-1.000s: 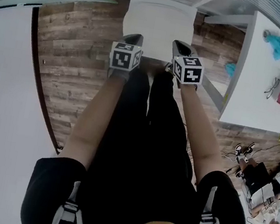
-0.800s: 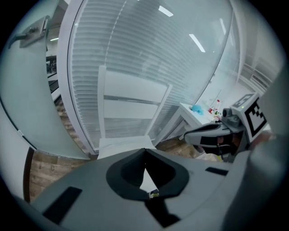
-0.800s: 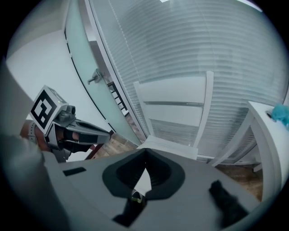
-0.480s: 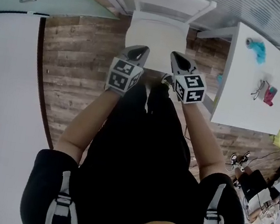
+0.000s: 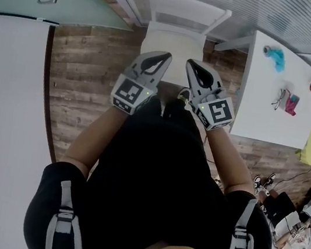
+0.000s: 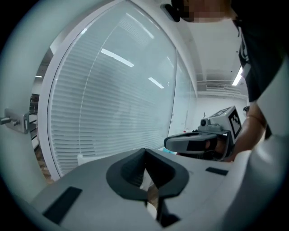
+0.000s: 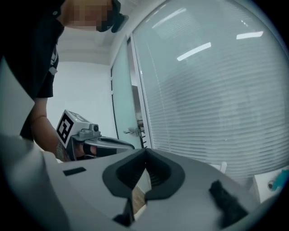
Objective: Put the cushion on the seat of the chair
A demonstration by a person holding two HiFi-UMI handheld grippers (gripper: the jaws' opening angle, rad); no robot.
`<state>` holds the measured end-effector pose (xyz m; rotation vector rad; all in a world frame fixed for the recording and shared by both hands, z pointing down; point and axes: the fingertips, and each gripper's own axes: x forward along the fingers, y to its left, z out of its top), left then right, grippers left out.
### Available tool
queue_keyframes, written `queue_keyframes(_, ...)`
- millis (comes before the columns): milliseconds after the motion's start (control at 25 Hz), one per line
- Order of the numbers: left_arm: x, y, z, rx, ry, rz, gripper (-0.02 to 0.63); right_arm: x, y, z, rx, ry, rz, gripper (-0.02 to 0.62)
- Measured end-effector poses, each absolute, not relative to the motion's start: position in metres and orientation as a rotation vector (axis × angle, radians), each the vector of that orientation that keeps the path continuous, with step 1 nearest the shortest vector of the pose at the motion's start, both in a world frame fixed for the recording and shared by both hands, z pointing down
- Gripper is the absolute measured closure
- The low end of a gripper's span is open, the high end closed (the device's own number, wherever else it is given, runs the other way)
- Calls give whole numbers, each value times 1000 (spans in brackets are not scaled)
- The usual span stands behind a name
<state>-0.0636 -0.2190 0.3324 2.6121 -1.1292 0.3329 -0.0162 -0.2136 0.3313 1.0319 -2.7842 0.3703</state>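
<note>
My left gripper (image 5: 162, 57) and right gripper (image 5: 192, 65) now ride higher before the chair (image 5: 187, 7), each with its jaws pinched together, empty.

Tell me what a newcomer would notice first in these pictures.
Two grippers with marker cubes are held side by side at the centre of the head view, the left tongs and right tongs both shut and empty. Just beyond them a white chair stands before the blinds, with a white table to its right.

Head view downward, others level (facing blinds (image 6: 113, 113))
</note>
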Motion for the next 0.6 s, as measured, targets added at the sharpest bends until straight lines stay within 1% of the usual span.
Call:
queue_keyframes(240, -64, -213, 288, 2735, -1154, 194, 595, -16, -208, 287, 1077, -2859, 248, 580)
queue_keyframes(600, -68, -209, 278, 2768, -1190, 138, 595, -15, -211, 272, 1074, -2887, 168, 580)
